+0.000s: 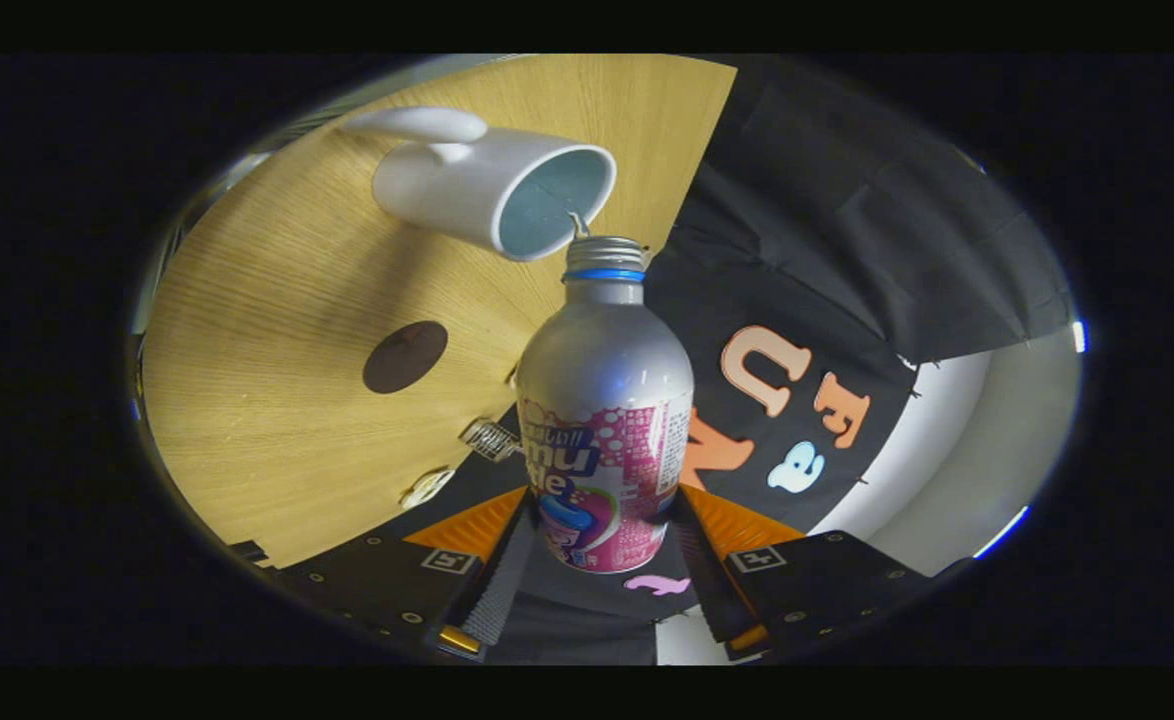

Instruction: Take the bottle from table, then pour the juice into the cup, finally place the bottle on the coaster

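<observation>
A silver bottle (604,400) with a pink label and a blue ring at its neck sits between my fingers, and my gripper (602,560) is shut on its lower body. The view is rolled, so the bottle is tipped over with its open mouth at the rim of a white mug (477,190). A thin stream runs from the bottle's mouth into the mug's pale blue inside. The mug stands on the wooden table (277,330), handle away from the bottle. A round dark brown coaster (405,356) lies on the table between the mug and my left finger.
The table's edge runs just beside the bottle, with the black cloth wall beyond it. Two small things, a silvery one (488,439) and a pale one (427,487), lie near that edge close to my left finger.
</observation>
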`<state>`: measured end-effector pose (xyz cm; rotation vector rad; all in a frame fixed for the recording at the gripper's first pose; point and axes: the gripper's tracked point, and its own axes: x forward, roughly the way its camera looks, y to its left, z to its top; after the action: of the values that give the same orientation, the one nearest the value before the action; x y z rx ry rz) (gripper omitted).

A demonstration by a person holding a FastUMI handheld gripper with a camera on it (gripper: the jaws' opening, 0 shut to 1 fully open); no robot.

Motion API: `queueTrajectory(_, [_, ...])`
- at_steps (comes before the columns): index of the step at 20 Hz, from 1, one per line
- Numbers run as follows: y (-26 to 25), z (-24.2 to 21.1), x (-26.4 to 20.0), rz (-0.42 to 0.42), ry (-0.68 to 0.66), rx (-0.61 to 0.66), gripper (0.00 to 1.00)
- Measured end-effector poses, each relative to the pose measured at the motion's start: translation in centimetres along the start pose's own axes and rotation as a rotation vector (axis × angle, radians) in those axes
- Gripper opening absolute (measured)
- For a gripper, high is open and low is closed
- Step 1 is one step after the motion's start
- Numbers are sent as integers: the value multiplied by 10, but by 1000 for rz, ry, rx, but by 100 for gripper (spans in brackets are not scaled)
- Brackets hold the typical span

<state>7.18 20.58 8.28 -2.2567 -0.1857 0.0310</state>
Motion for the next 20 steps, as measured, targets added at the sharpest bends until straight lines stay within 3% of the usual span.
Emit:
queueTrajectory(8, [5, -2, 2, 11, 1, 72, 76])
queueTrajectory(13, [32, 12, 2, 68, -11, 326, 76])
queueTrajectory(20, [47, 12, 1, 50, 28, 673, 77])
